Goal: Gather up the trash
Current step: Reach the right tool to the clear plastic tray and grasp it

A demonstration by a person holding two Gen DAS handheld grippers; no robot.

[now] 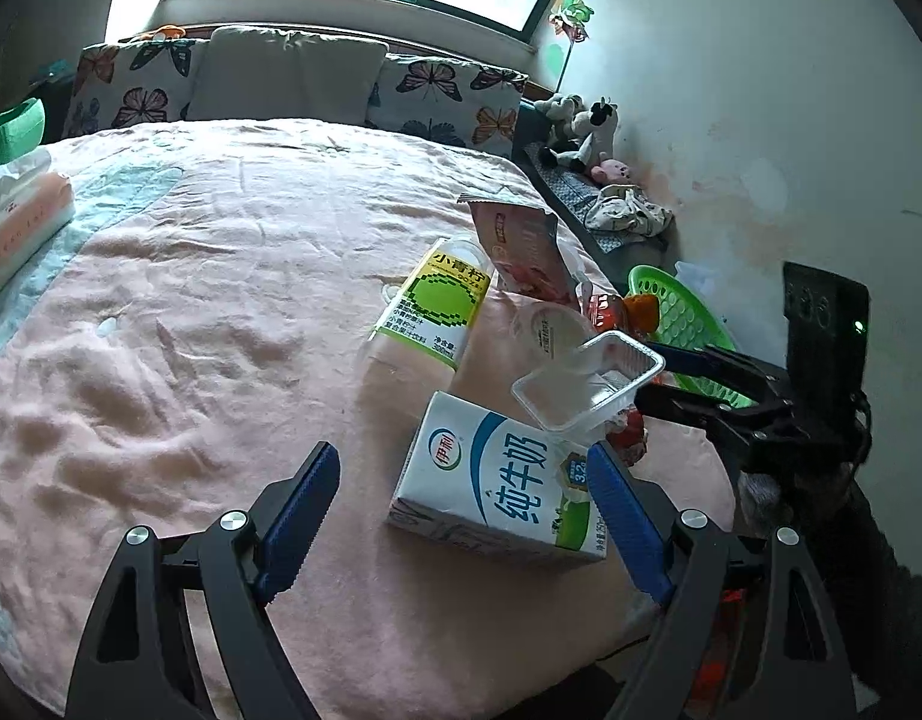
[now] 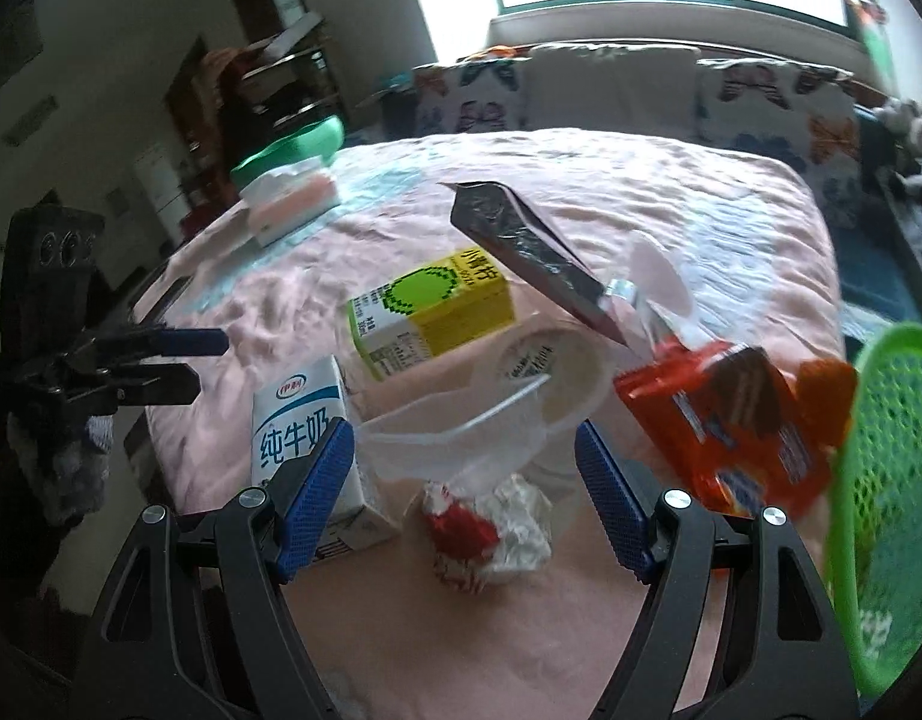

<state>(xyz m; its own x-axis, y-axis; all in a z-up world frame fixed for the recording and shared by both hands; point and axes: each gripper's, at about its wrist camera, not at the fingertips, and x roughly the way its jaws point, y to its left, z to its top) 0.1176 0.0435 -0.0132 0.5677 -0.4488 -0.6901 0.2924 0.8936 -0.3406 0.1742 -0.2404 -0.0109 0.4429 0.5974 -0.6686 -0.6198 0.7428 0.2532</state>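
Clear plastic tray (image 2: 455, 438) sits dead ahead between the spread fingers of the right gripper (image 2: 464, 498), long axis across them, beside the milk carton (image 2: 299, 420) on the pink bedspread (image 2: 671, 192). Left gripper (image 1: 461, 516) is also apart, farther off. The tray's near edge blurs into a crumpled wrapper (image 2: 491, 534).
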